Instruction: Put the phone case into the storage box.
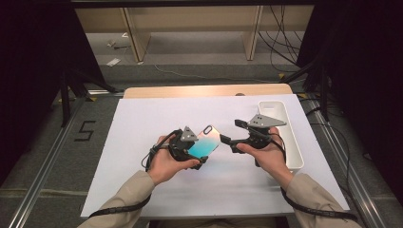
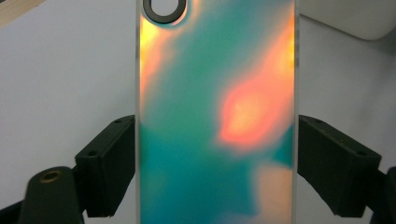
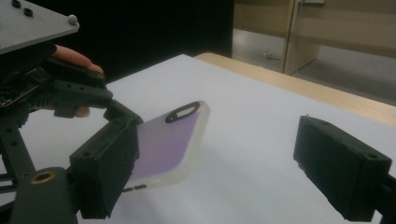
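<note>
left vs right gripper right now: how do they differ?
The left gripper is shut on the iridescent phone case, its jaws pressing the case's two long edges; the right gripper is open with nothing between its jaws. In the high view the left gripper carries the case above the white sheet, while the right gripper points its jaws at the case's free end. Shared: both are hand-held, black and two-jawed.
</note>
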### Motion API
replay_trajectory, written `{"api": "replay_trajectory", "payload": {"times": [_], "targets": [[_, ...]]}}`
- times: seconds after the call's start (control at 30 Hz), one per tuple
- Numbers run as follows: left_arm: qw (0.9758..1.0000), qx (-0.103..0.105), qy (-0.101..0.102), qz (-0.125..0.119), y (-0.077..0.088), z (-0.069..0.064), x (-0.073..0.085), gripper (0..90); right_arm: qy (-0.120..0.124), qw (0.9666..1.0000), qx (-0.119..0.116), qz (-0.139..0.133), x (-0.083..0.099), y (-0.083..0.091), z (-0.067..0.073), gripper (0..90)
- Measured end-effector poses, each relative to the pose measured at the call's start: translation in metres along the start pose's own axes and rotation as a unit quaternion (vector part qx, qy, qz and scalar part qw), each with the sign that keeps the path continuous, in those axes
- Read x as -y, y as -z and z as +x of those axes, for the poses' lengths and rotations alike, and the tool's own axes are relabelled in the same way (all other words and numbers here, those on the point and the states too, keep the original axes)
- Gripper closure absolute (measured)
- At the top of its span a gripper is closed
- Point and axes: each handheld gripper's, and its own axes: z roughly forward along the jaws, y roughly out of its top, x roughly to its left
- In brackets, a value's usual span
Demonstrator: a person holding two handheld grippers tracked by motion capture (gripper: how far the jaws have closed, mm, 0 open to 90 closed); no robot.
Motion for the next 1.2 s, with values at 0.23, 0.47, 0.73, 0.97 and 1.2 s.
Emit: {"api": "replay_trajectory", "payload": {"times": [0.23,0.47,0.73,0.97,1.2], "targets": [[1.0000,0.005,-0.006,0.000,-0.003,-0.006,-0.002,17.1,-0.004,1.0000,-0.001,0.004,-0.001,-0.008,0.000,15.4],[0.9999,0.008,-0.011,-0.001,-0.005,-0.011,-0.003,17.1,-0.007,0.9999,-0.002,0.008,-0.001,-0.013,0.000,15.6],[0.9998,0.010,-0.015,-0.003,-0.007,-0.015,-0.004,17.1,-0.012,0.9998,-0.006,0.016,0.000,-0.020,0.000,15.9],[0.9998,0.011,-0.019,-0.002,-0.008,-0.017,-0.004,17.1,-0.017,0.9995,-0.011,0.022,0.001,-0.028,0.001,16.4],[0.9997,0.013,-0.019,-0.006,-0.008,-0.018,-0.005,17.1,-0.022,0.9991,-0.017,0.031,0.002,-0.034,0.003,18.8]]}}
